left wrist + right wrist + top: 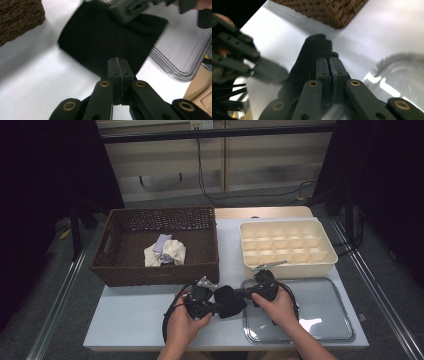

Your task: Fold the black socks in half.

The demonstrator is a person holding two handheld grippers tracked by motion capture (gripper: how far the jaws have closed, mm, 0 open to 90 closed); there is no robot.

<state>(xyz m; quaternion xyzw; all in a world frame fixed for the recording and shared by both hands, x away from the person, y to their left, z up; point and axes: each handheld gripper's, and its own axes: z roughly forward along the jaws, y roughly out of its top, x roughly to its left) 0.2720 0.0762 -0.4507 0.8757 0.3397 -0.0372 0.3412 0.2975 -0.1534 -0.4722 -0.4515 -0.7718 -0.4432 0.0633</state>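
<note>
While both claws clench the black cloth (pixel 229 301), it hangs stretched between left gripper (pixel 216 308) and right gripper (pixel 239 294), just beyond each pair of tips, above the white table (pixel 130 315)

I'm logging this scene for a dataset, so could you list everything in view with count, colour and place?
Black cloth: one, black, on the table between the two grippers, gripped at both ends.
Wicker basket: one, dark brown, left half of the table.
Bundled cloths: a small heap, cream and lilac, inside the basket.
Divided tray: one, cream, right rear, compartments bare.
Clear lid: one, transparent, right front.
Table: one, white.
Left gripper: black, jaws shut on the black cloth.
Right gripper: black, jaws shut on the black cloth.
</note>
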